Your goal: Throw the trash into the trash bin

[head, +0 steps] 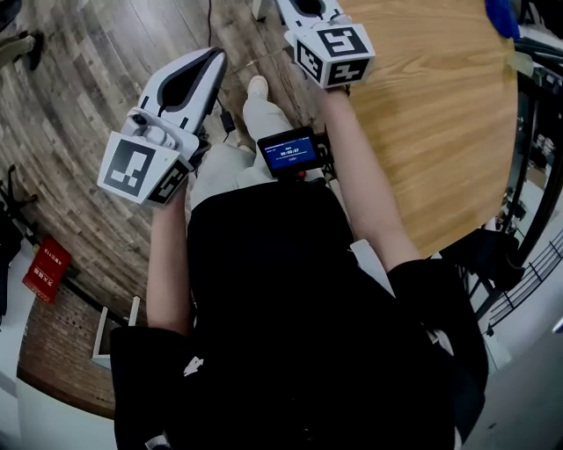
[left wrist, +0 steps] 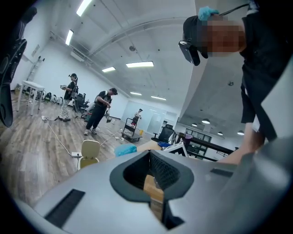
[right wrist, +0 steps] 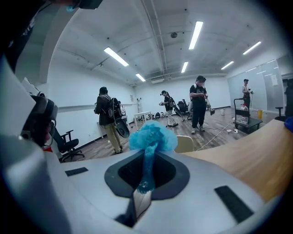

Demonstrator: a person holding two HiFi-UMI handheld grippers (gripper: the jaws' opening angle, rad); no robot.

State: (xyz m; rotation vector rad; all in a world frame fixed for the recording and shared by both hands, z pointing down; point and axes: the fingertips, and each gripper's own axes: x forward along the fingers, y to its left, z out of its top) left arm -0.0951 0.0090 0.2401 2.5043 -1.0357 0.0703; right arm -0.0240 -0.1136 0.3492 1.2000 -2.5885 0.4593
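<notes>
Two claws show, and only one carries anything. The right claw is pinched on a crumpled piece of blue trash. A thin twisted tail of it runs down into the slit between the jaws, and a fluffy puff stands above them. In the head view this claw is cut off by the top edge. Only its marker cube and rear body show there, above the round wooden bench, and the trash itself is out of frame. The left claw has its jaws pressed together with nothing between them, and only a narrow strip of wood colour shows through the slit. In the head view it hangs over the plank floor, left of the bench and in front of the person's black shirt.

Several things are hard to make out. A blue lump shows past the left claw, by the bench edge, and I cannot tell whether it is the same trash. Another blue shape at the bench's far edge is cropped by the frame. A small lit screen sits at the person's chest, its text too small to read. A beige chair and some standing people occupy the room behind, small and distant.
</notes>
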